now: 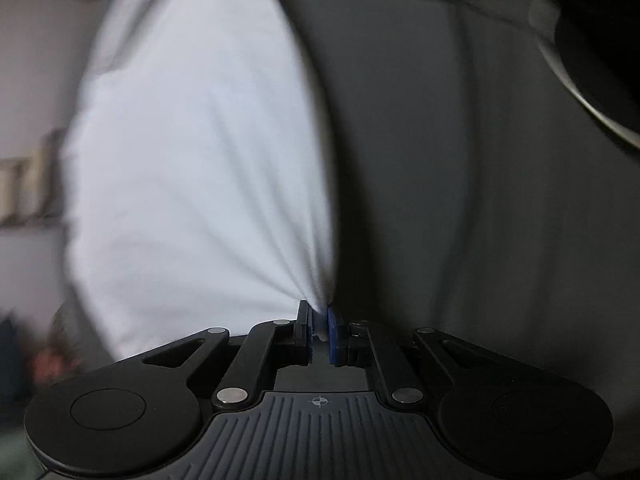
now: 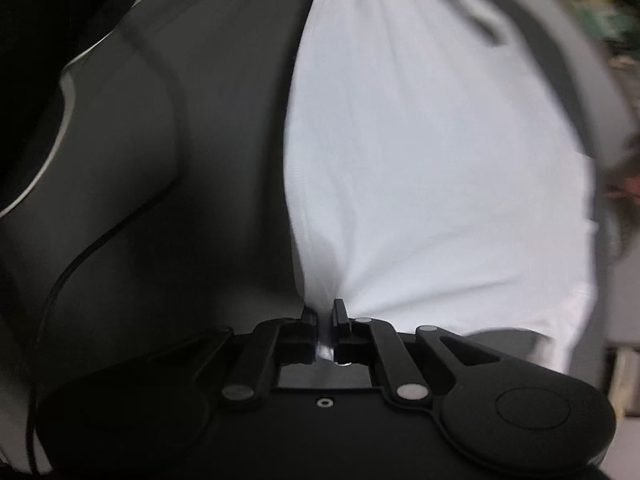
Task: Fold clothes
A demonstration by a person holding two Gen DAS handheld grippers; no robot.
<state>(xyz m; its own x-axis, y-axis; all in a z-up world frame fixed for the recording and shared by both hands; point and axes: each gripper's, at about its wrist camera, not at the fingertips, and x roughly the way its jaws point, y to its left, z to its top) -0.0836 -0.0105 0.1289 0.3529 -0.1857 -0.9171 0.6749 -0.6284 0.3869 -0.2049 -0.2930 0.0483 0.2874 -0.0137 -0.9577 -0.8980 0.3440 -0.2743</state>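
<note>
Left tongs [image 1: 319,334] nearest, clamped tight on a pinched edge of white garment [image 1: 200,160], right tongs [image 2: 325,330] likewise gripping white garment [image 2: 432,152], cloth fanning taut away from both, dark grey surface [image 1: 440,180] beyond, blurred.

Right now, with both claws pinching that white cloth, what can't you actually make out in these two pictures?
- Which garment the white cloth is: in both wrist views it fills the frame, with edges cut off or motion-blurred.
- What lies beneath it: the cloth covers that, leaving only a dark grey surface alongside.
- The left claw and right claw pads: bunched fabric hides them.
- The background shelf in the left wrist view: too blurred.
- The person's hands: out of view.
</note>
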